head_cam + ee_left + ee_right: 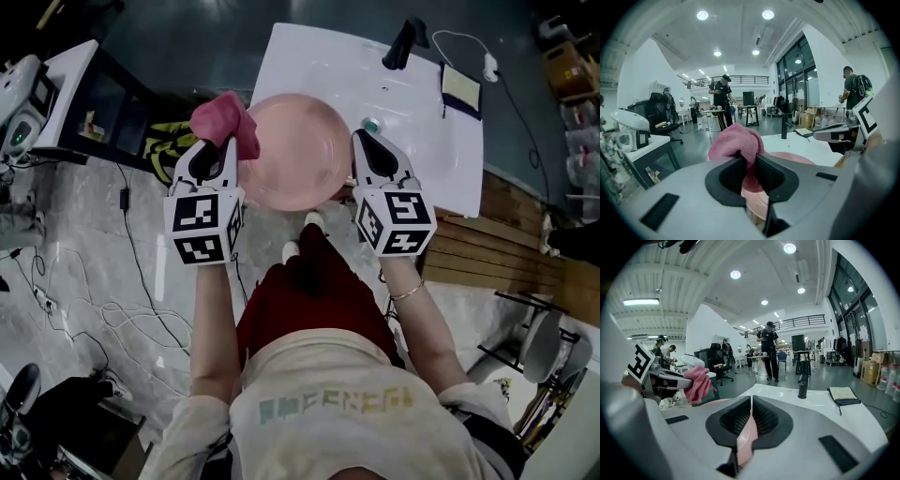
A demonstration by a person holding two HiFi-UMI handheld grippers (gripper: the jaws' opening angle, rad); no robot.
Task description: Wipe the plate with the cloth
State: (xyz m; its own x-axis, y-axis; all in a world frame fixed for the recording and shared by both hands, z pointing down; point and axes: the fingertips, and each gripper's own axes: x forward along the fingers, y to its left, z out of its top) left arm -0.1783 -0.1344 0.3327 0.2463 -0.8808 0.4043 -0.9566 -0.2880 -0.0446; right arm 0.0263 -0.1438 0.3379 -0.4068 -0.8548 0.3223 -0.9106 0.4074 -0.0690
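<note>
A pink plate [291, 150] is held up over the near edge of a white table [422, 141]. My right gripper [367, 148] is shut on the plate's right rim [747, 437], seen edge-on between its jaws. At the plate's left rim my left gripper [217, 150] is shut on a bunched pink cloth [225, 120]. In the left gripper view the cloth [738, 143] bulges above the jaws and the plate [797, 157] lies just behind it. From the right gripper view the cloth [698, 380] and the left gripper [665, 380] show at the left.
On the white table stand a black bottle [403, 42] and a notebook [461, 89] with a white cable. A dark desk [84, 103] with equipment is at the left. Cables lie on the floor [112, 309]. Several people stand far back in the hall [722, 101].
</note>
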